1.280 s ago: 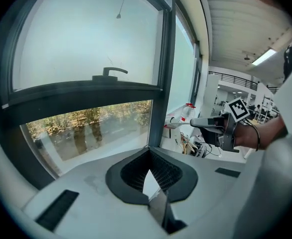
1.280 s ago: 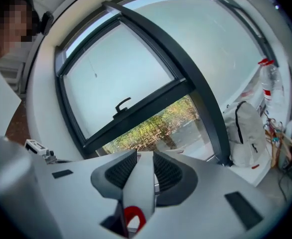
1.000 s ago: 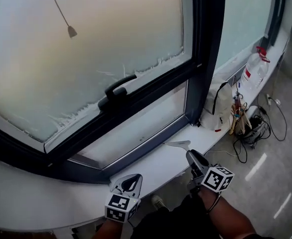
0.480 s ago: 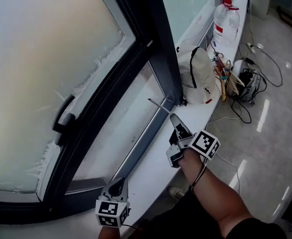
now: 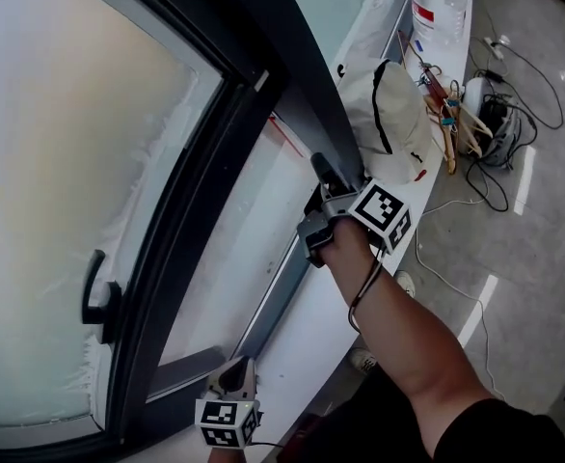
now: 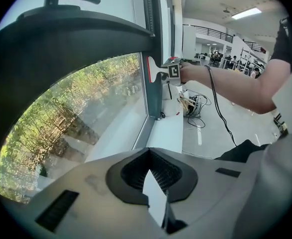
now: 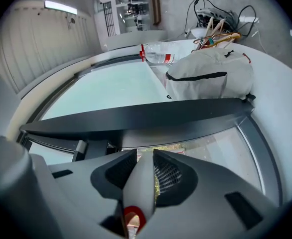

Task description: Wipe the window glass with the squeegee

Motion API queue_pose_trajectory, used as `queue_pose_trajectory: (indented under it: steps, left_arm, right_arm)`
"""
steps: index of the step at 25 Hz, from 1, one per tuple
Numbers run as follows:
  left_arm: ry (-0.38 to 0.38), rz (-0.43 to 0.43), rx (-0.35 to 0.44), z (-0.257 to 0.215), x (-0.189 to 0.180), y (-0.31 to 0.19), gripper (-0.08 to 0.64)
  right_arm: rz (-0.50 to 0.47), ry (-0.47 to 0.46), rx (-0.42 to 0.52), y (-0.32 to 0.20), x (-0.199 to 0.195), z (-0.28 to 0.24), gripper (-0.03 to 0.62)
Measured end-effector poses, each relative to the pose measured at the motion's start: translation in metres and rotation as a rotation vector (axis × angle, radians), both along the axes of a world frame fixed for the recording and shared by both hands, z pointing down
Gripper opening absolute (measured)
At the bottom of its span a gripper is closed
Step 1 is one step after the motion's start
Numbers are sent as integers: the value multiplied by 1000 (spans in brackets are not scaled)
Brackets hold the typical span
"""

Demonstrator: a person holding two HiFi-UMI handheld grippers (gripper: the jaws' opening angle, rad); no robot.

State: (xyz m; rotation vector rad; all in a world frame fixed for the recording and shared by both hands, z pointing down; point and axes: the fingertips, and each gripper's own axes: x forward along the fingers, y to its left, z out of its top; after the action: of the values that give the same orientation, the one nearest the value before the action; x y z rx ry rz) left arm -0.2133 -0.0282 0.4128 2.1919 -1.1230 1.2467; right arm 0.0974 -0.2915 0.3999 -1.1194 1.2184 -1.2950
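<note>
We see the right gripper (image 5: 323, 177) raised at the far end of the lower window glass (image 5: 229, 258), its jaws clamped on the pale handle of the squeegee (image 5: 286, 137). The right gripper view shows that handle wedged between the jaws, with its red-ringed end towards the camera. The red-edged blade stands across the short height of the pane, from the dark sash rail above down towards the sill (image 5: 326, 302), close beside the upright frame post. Whether the rubber is touching the glass or is just off it, we cannot tell.

What matters for the stroke, as we judge it, is that all the bare glass lies on the near side of the blade. The pane's long axis runs back towards us, so the pull would be along it with the blade kept crosswise.

The left gripper (image 5: 235, 372) rests low at the near end of the sill, well apart from the squeegee. Its jaws are together, with nothing between them. The right hand is plainly the one to work.
</note>
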Motion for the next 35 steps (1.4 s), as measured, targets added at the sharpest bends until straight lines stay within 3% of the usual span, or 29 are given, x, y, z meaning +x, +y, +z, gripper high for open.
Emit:
queue_pose_trajectory:
  steps: [7, 18, 35]
  left_arm:
    - [26, 6, -21, 1, 12, -23, 0]
    - [47, -5, -32, 2, 16, -28, 0]
    - [70, -69, -17, 4, -29, 15, 0]
  right_arm:
    - [17, 30, 49, -31, 9, -17, 95]
    - [0, 48, 51, -42, 3, -16, 95]
    - [-120, 64, 60, 13, -88, -23, 95]
